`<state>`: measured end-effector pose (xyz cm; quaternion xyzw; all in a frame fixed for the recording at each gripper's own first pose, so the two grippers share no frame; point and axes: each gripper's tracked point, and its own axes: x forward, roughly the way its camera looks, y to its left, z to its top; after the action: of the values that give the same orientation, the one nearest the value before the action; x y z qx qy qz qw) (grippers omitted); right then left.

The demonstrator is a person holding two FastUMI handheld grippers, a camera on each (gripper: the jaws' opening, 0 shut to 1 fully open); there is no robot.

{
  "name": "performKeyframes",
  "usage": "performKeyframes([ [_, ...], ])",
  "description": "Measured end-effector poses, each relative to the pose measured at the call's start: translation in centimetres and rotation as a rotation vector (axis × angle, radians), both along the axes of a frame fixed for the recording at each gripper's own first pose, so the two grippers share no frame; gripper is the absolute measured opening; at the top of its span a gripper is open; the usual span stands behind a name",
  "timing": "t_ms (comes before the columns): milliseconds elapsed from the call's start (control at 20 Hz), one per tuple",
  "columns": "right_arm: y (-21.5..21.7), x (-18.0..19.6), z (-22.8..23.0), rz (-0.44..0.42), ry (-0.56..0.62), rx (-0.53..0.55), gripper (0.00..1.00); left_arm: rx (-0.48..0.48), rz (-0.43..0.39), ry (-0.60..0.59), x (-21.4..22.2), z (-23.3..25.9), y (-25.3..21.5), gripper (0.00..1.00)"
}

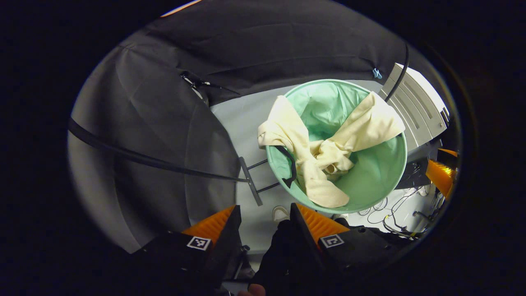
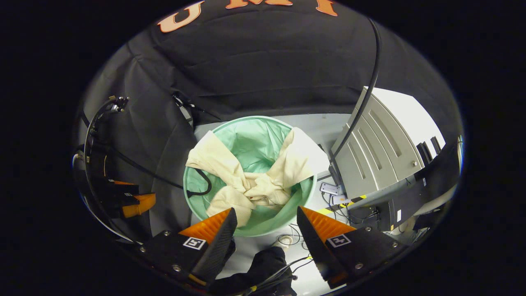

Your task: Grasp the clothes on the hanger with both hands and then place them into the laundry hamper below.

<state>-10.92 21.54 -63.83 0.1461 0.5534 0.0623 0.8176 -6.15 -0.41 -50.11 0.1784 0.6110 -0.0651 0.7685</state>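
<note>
A cream garment (image 1: 328, 144) lies crumpled in the mint-green laundry hamper (image 1: 382, 181), with its ends draped over the rim on both sides. In the right gripper view the same garment (image 2: 254, 176) sits in the hamper (image 2: 197, 201) just beyond my fingers. My left gripper (image 1: 265, 213) is open above the hamper's near rim and holds nothing. My right gripper (image 2: 266, 218) is open too, above the hamper, nothing between its fingers. The left gripper (image 2: 131, 203) also shows far left in the right gripper view.
A grey ribbed machine (image 2: 382, 152) stands right of the hamper, with cables (image 2: 287, 238) on the pale floor beside it. A black cable (image 2: 361, 102) hangs down at the right. A dark rack foot (image 1: 250, 181) lies left of the hamper. A person's shoe (image 1: 280, 213) shows below.
</note>
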Motion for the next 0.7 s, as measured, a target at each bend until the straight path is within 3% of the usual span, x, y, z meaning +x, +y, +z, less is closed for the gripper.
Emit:
performKeyframes([
  [50, 0.0, 0.2, 0.2, 0.006, -0.007, -0.006, 0.92, -0.001, 0.000, -0.010, 0.3, 0.2, -0.1, 0.79],
  [100, -0.1, 0.3, 0.6, 0.011, -0.017, -0.012, 0.92, -0.006, -0.002, -0.024, 0.5, 0.5, -0.2, 0.83],
  [300, -0.7, 2.5, 3.4, 0.016, -0.091, -0.032, 0.92, -0.069, 0.004, -0.117, 2.3, 2.4, -1.6, 0.83],
  [350, -1.0, 3.4, 4.5, 0.015, -0.118, -0.036, 0.92, -0.096, 0.009, -0.142, 2.9, 3.3, -2.2, 0.79],
  [400, -1.4, 4.2, 5.6, 0.012, -0.147, -0.039, 0.92, -0.128, 0.014, -0.171, 3.6, 4.5, -3.0, 0.83],
  [450, -1.9, 5.1, 6.8, 0.007, -0.176, -0.042, 0.92, -0.156, 0.015, -0.207, 4.4, 5.8, -3.6, 0.79],
  [550, -3.1, 7.0, 9.6, -0.009, -0.236, -0.046, 0.92, -0.207, 0.006, -0.291, 6.5, 8.8, -4.9, 0.87],
  [700, -4.7, 9.7, 14.1, -0.044, -0.330, -0.046, 0.92, -0.299, 0.002, -0.408, 9.5, 14.6, -7.1, 0.83],
])
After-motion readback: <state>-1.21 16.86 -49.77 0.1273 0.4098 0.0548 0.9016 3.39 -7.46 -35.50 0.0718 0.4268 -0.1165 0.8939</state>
